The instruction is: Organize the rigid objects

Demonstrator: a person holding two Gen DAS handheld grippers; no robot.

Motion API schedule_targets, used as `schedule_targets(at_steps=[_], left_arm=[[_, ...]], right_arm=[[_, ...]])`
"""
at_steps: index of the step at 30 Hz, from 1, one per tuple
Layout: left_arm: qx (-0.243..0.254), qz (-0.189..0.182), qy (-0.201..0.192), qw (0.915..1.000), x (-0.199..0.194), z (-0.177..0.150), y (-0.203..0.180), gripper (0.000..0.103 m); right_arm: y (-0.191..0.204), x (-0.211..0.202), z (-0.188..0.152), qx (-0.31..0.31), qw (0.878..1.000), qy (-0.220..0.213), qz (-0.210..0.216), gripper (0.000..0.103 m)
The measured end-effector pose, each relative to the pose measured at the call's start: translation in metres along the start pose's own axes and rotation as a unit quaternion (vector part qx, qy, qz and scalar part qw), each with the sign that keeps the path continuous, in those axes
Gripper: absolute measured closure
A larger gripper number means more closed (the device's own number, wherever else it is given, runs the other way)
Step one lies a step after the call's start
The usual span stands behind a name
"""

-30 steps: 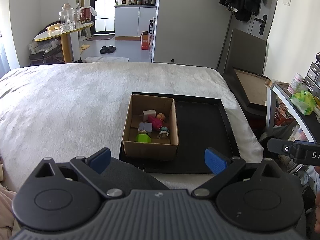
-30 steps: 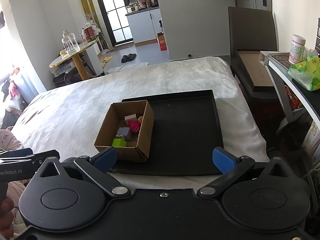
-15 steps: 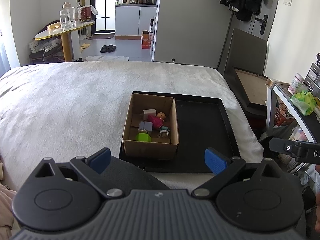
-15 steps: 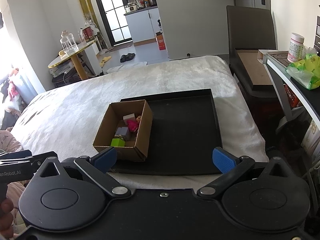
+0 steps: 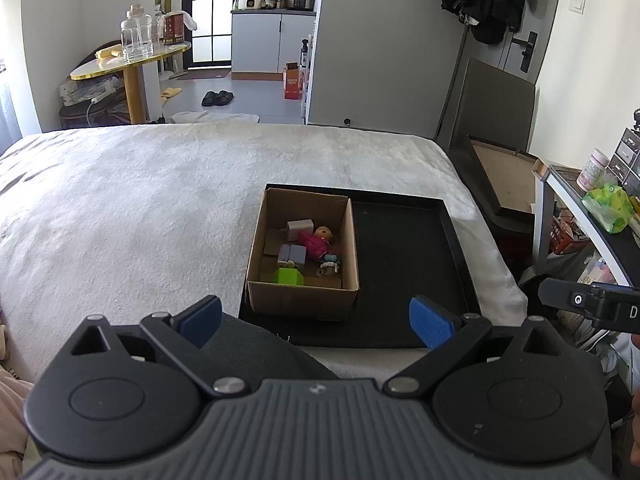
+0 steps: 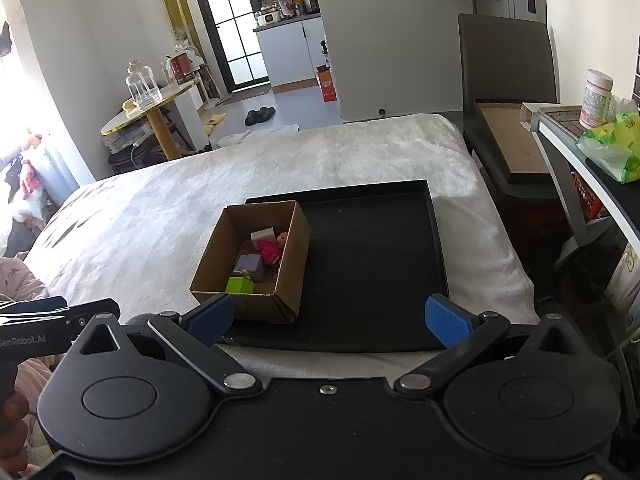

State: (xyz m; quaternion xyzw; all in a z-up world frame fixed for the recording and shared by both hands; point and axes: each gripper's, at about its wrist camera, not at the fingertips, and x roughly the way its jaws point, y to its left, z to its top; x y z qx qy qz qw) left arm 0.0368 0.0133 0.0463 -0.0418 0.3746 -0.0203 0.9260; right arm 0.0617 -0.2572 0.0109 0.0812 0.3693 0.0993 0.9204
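Ahead, beyond both wide-spread, empty grippers — left gripper (image 5: 316, 322), right gripper (image 6: 330, 316) — the cardboard box (image 5: 303, 294) of toys.

toys (image 5: 308, 250) in box (image 5: 298, 300) on tray's (image 5: 404, 264) left side

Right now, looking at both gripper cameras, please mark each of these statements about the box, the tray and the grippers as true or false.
1. The cardboard box stands on the left part of the black tray. True.
2. The left gripper is shut on a toy. False: its jaws are wide apart and hold nothing.
3. A green block lies in the box, near its front wall. True.
4. The box is empty. False: several small toys lie in it, among them a pink doll.
5. The right gripper is open. True.
6. The tray rests on a wooden floor. False: it rests on a white bed.
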Motion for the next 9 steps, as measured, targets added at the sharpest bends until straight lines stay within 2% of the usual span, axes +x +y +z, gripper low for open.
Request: schedule_targets(at_steps=[9], left_arm=[[0.005,-0.006,-0.014,0.9999,-0.0016,-0.001,-0.0011,0.003]], right_arm=[[0.0007,0.0,0.0026,0.005,1.0,-0.011,0.005,0.0]])
